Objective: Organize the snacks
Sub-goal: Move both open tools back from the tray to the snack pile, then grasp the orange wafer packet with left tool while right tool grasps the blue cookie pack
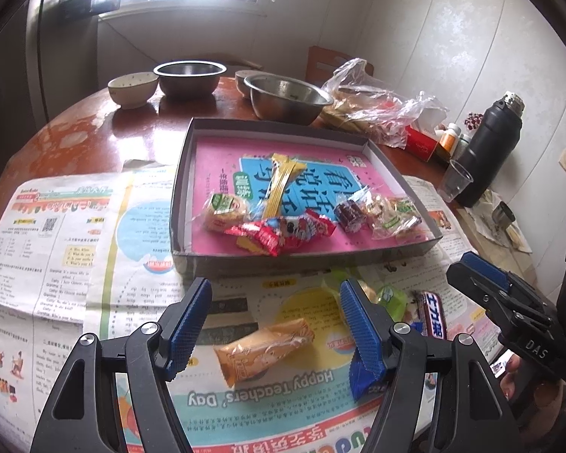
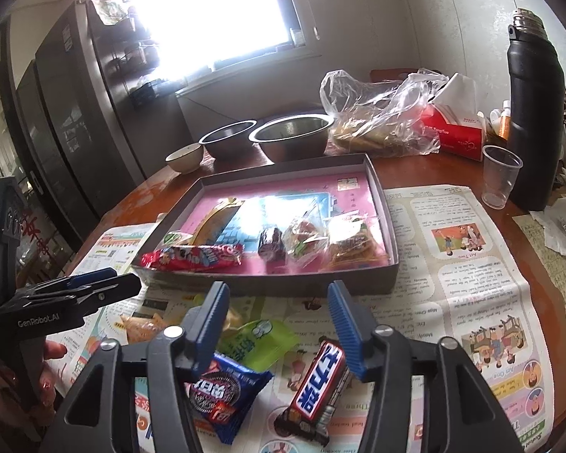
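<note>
Grey tray (image 1: pixel 400 255) with a pink-and-blue printed liner; red snack packet (image 1: pixel 283 232); yellow stick packets (image 1: pixel 281 185); orange wrapper (image 1: pixel 264 347); blue cookie pack (image 2: pixel 226 396); black flask (image 2: pixel 534 113); reddish-brown desk (image 1: pixel 94 128).

The grey box (image 2: pixel 381 271) has a low wall, and snacks crowd its near side. Its far half is bare. Behind it, two metal bowls (image 1: pixel 286 100) and a plastic bag (image 2: pixel 377 113) block the worktop (image 1: pixel 94 124). A cup (image 2: pixel 500 175) and black bottle (image 2: pixel 534 113) stand at the right.
</note>
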`<state>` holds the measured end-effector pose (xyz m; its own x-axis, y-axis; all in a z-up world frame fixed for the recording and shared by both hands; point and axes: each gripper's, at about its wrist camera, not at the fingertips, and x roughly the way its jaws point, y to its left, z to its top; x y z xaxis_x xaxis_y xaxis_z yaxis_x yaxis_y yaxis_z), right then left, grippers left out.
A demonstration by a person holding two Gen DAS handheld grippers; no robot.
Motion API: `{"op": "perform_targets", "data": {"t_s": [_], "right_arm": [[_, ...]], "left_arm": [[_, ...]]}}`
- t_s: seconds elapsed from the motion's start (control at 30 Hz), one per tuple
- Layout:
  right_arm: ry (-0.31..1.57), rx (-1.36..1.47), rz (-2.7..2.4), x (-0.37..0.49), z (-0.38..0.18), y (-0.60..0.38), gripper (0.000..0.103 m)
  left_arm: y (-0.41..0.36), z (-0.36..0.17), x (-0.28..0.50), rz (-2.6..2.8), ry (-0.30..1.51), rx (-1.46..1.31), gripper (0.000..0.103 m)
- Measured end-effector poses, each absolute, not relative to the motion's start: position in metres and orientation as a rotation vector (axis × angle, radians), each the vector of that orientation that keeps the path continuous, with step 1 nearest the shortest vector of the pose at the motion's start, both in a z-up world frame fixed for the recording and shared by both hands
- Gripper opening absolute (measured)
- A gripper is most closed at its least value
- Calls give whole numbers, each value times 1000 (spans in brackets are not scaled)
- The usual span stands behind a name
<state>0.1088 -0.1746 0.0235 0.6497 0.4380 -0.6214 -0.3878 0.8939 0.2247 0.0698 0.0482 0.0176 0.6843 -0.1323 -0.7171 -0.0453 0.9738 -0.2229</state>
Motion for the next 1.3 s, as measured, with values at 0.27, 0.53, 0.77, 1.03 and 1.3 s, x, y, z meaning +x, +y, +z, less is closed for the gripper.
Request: {"op": "perform_targets", "data": {"t_s": [0.27, 0.53, 0.77, 1.03, 1.3], "right_arm": [[737, 59, 491, 94, 20, -171, 64], [746, 34, 517, 80, 18, -165, 69], [749, 18, 528, 71, 16, -161, 72], [747, -9, 537, 63, 15, -155, 75], [759, -43, 563, 55, 9, -147, 79]], "left_arm": [[46, 15, 58, -42, 828, -214, 73], [45, 18, 49, -30, 823, -199, 73], [39, 11, 40, -36, 844, -194, 73], [36, 5, 33, -40, 859, -192, 75], [39, -1, 29, -37, 872, -184, 76]]}}
